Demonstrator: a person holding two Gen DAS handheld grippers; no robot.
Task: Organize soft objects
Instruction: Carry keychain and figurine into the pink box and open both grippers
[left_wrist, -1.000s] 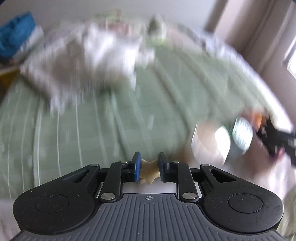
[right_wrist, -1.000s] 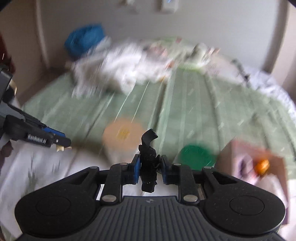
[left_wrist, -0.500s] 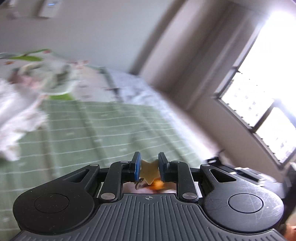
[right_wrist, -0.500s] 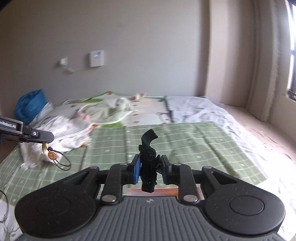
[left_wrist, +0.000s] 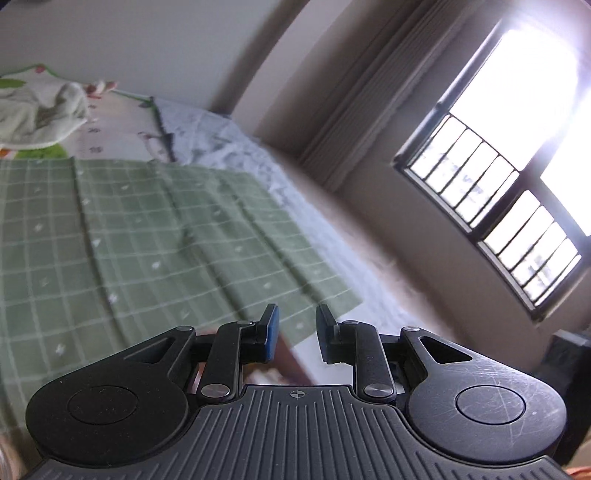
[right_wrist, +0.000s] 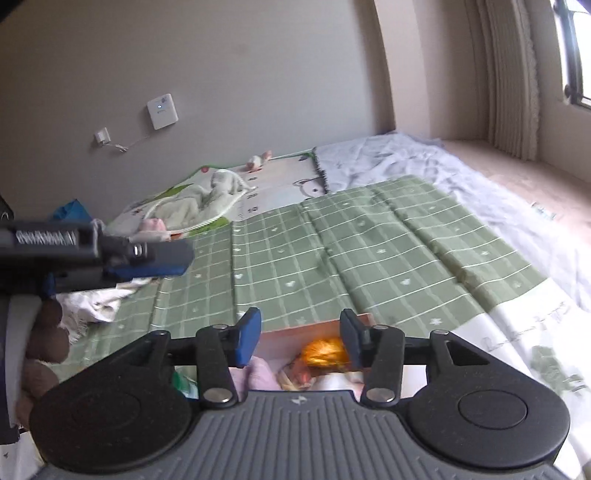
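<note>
my left claw (left_wrist: 296, 334) has its two blue-padded fingers (left_wrist: 271, 332) parted with nothing between them. it hangs tilted over the near corner of the green checked sheet (left_wrist: 147, 236), with the barred window (left_wrist: 517, 177) bright off to the right and a pale green blanket (left_wrist: 40, 114) bunched at the far end of the bed.

my right claw (right_wrist: 300, 338) is spread wide too, gripping nothing. just below and between its fingers sits the pink box (right_wrist: 314, 330), open at the top. inside it i can see an orange fuzzy thing (right_wrist: 323, 350), a lilac soft piece (right_wrist: 258, 373) to its left, and some pale, pinkish items i can't make out because they are blurred. the box rests where the green sheet meets a white printed cover (right_wrist: 535, 350).

from the right wrist view, my left claw (right_wrist: 162, 260) reaches in from the left edge, level and above the bed. behind it lies a heap of white cloth (right_wrist: 99, 299), and farther back a blue bag (right_wrist: 72, 210) near the wall. a white wall panel (right_wrist: 161, 110) hangs above.
</note>
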